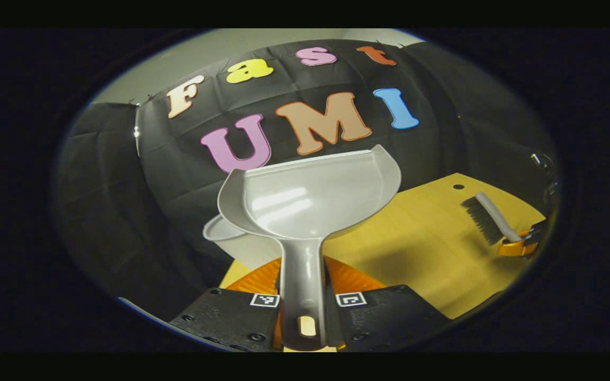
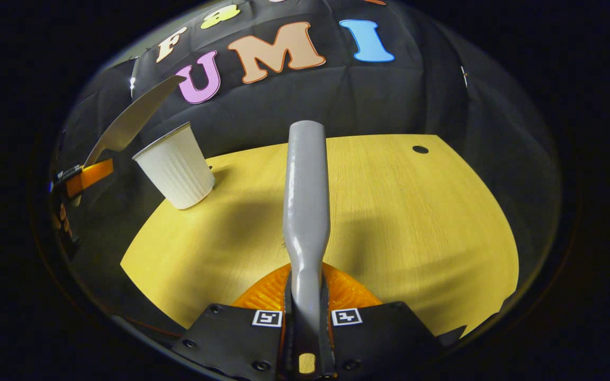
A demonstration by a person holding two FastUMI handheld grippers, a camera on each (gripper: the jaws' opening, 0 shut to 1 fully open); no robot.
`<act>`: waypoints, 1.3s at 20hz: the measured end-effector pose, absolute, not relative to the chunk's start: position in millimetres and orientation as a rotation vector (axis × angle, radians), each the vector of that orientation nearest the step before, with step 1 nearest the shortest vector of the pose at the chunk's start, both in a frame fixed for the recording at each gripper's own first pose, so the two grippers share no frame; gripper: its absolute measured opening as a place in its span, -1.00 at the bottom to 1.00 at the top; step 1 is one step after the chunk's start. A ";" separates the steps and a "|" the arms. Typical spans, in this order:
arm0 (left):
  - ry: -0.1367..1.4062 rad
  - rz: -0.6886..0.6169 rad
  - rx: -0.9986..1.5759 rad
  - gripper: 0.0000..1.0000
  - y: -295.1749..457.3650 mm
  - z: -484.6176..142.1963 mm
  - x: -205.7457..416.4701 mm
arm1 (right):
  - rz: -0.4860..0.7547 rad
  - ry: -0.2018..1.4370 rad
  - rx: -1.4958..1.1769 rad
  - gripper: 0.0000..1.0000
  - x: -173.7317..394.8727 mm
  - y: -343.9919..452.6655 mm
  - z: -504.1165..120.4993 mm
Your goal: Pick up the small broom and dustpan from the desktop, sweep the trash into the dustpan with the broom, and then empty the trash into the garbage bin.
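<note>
My left gripper (image 1: 303,296) is shut on the handle of the grey dustpan (image 1: 310,196), whose scoop faces me with only glare inside. Just below the scoop's left edge peeks the rim of the white ribbed cup (image 1: 223,233) that serves as the bin. In the right gripper view the dustpan (image 2: 130,119) is seen edge-on, raised and tilted above and left of the cup (image 2: 175,166). My right gripper (image 2: 305,301) is shut on the grey broom handle (image 2: 306,201), which points out over the yellow desktop (image 2: 416,238). The broom's dark bristles (image 1: 482,219) hang above the table at the right.
The cup stands near the desktop's left corner, close to the edge. A small round hole (image 2: 420,149) marks the far right of the tabletop. Black cloth walls close in behind and to the left of the table.
</note>
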State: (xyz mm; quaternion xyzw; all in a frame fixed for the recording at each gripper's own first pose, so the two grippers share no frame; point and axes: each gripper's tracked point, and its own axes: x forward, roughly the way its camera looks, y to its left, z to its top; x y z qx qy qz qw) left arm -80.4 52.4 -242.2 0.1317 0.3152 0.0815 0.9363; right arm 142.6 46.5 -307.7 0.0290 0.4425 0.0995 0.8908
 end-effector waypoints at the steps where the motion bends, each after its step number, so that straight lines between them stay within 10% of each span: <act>1: 0.668 0.168 0.241 -0.52 43.0 -259.9 -86.5 | 0.189 0.941 0.045 -0.61 141.4 47.8 -309.4; 11: 1.087 0.135 0.150 -0.53 14.7 -410.3 -170.9 | 0.101 1.181 -0.064 -0.59 137.7 44.8 -299.9; 23: 1.148 0.102 0.124 -0.39 13.8 -393.3 -162.3 | 0.046 1.299 -0.146 -0.43 132.8 39.8 -289.0; 25: 1.109 0.093 0.119 0.25 10.9 -389.3 -153.4 | 0.054 1.298 -0.150 -0.23 131.0 42.3 -286.3; 26: 1.079 0.098 0.137 0.63 13.7 -382.1 -149.1 | 0.061 1.288 -0.149 0.24 130.6 45.4 -283.9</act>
